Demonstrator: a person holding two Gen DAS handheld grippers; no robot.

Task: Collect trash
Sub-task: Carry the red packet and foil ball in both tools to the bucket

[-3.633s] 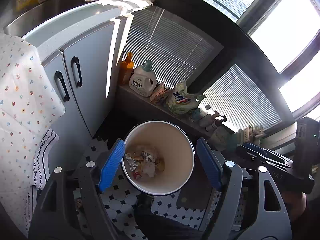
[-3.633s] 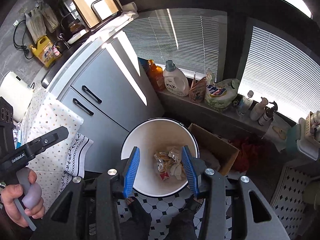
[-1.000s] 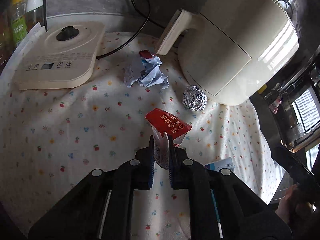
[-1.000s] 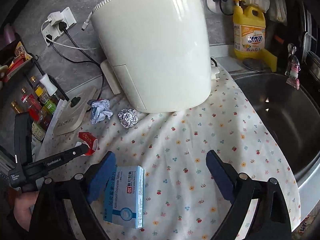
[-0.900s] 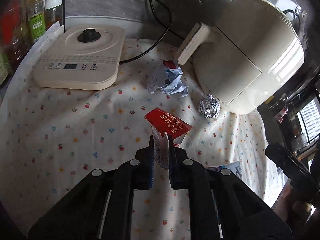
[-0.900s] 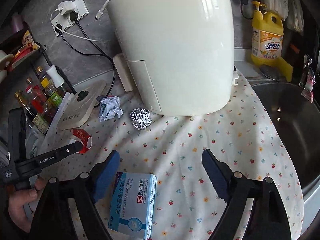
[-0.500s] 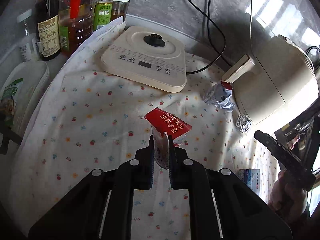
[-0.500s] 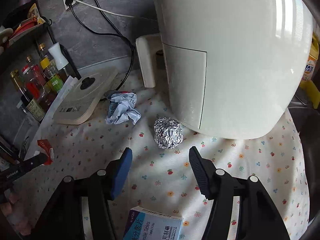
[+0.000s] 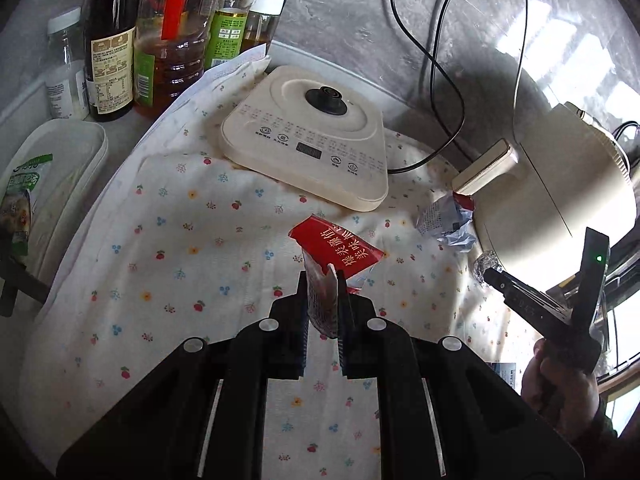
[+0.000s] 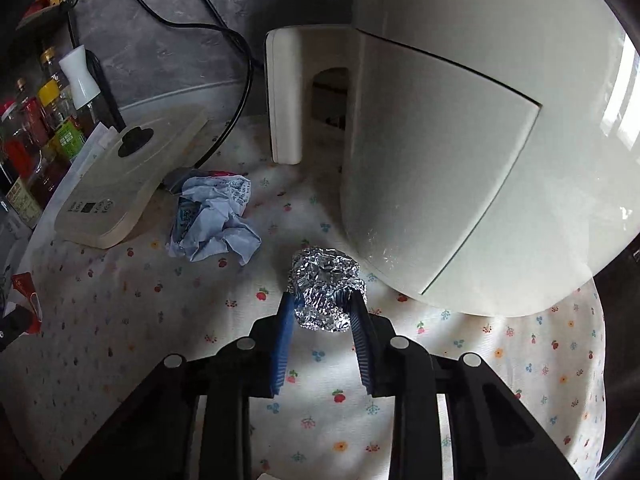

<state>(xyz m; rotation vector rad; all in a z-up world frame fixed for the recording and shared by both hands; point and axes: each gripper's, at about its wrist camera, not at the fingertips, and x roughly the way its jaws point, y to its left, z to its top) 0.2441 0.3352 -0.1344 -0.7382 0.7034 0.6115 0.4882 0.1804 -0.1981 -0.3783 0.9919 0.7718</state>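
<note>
Half a second back the right gripper (image 10: 323, 300) stood spread, short of the foil ball (image 10: 326, 288); now its blue pads (image 10: 282, 336) flank the ball on both sides, drawn in close and apparently touching it — the ball sits just beside the base of the cream air fryer (image 10: 460, 140) on the flowered tablecloth (image 10: 500, 360). Whether the ball has left the cloth I cannot tell. Since the bin shots of some seconds ago, both tools work over the counter.

The left gripper (image 9: 323, 280) is unchanged in grasp: jaws clenched on the red snack wrapper (image 9: 336, 250), which stands up between the fingertips above the cloth. Its view has swung further left than before — oil and sauce bottles (image 9: 168, 36) now fill the upper corner, and the cream induction base (image 9: 308, 140) lies straight ahead.

Crumpled blue-white paper (image 10: 212, 216) lies on the cloth between the induction base (image 10: 120, 180) and the foil ball, untouched.

Pose: the right tool points down and forward toward the fryer's foot. In the left view its black body and the holding hand (image 9: 560, 380) show at the right edge, reaching toward the foil (image 9: 486, 264).
</note>
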